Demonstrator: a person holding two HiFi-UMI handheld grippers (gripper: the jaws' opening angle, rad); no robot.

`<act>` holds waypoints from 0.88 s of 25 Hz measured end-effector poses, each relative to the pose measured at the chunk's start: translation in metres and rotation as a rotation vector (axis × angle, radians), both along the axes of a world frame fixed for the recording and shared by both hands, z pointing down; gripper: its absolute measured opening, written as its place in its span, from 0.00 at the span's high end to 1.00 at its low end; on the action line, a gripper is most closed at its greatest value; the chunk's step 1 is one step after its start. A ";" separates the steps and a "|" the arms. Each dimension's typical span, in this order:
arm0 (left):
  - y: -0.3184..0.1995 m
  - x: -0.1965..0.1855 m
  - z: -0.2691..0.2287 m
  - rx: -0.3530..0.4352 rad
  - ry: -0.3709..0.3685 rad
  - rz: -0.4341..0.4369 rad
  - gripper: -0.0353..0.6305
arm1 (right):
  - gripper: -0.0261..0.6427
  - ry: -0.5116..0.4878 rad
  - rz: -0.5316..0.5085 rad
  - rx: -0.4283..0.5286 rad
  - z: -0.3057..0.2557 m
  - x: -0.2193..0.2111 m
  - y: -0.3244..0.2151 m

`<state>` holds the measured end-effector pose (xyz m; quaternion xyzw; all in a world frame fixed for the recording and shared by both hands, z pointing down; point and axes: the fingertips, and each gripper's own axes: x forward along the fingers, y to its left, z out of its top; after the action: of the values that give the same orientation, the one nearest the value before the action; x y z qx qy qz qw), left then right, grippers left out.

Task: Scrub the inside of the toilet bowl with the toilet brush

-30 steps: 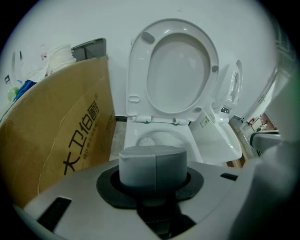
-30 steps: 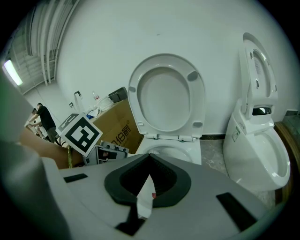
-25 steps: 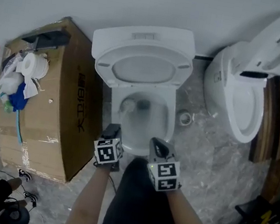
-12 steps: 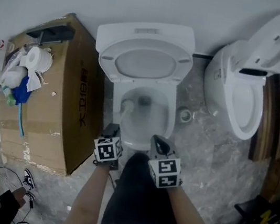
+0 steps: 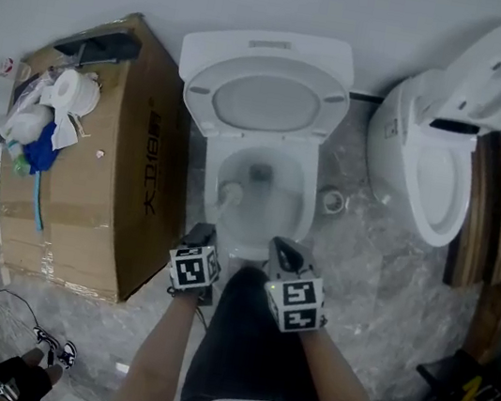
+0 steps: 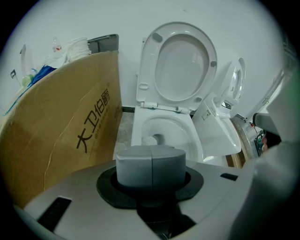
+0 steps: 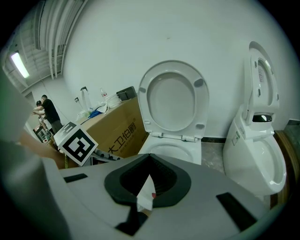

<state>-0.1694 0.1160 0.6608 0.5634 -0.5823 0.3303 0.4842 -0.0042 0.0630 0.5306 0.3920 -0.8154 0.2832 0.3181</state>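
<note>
**Brush down in the bowl, working the left wall**

We have the toilet brush (image 5: 230, 192) inside the toilet bowl (image 5: 284, 227). Its pale head sits low against the bowl's left inner wall, just beside the drain. Our left gripper (image 5: 202, 233) is clamped on the brush's grey handle, whose end fills the space between the jaws in the left gripper view. Our right gripper (image 5: 285, 254) hovers at the bowl's front edge. Its jaws are drawn together on nothing that belongs to the task, and only a small white scrap shows in the hollow. The seat and lid (image 5: 267, 102) are propped up against the wall, so the whole rim is open to us.

We judge the scrubbing to be under way, with most of the bowl yet to cover. To do it well, we should press the bristles firmly to the wall and sweep round in overlapping arcs. We should then work under the rim and finish down at the drain. The grip is far from the head, so the handle may twist in the jaws, and short, steady strokes suit better than long ones. The cardboard box (image 5: 136, 176) stands close on the left, so our elbow has little room that side. The right gripper is best held clear of any splashes.
</note>
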 end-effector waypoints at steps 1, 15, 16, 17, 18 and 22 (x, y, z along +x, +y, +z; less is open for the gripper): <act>0.004 0.001 0.000 -0.004 0.002 -0.002 0.71 | 0.95 0.001 -0.002 0.001 0.000 0.000 0.001; 0.053 0.020 0.009 -0.064 0.020 0.004 0.71 | 0.95 0.010 0.004 -0.005 0.004 0.015 0.014; 0.057 0.022 0.010 -0.075 0.015 0.012 0.71 | 0.95 0.011 0.006 -0.006 0.004 0.017 0.015; 0.060 0.024 0.010 -0.085 0.011 0.021 0.71 | 0.95 0.012 0.008 -0.006 0.004 0.018 0.017; 0.063 0.026 0.011 -0.091 0.010 0.028 0.71 | 0.95 0.013 0.010 -0.006 0.004 0.020 0.018; 0.065 0.037 0.011 -0.080 0.011 0.054 0.71 | 0.95 0.014 0.017 -0.007 0.005 0.027 0.022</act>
<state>-0.1321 0.1811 0.6720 0.5607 -0.5506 0.3633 0.5005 0.0224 0.0852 0.5351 0.3997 -0.8088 0.2861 0.3229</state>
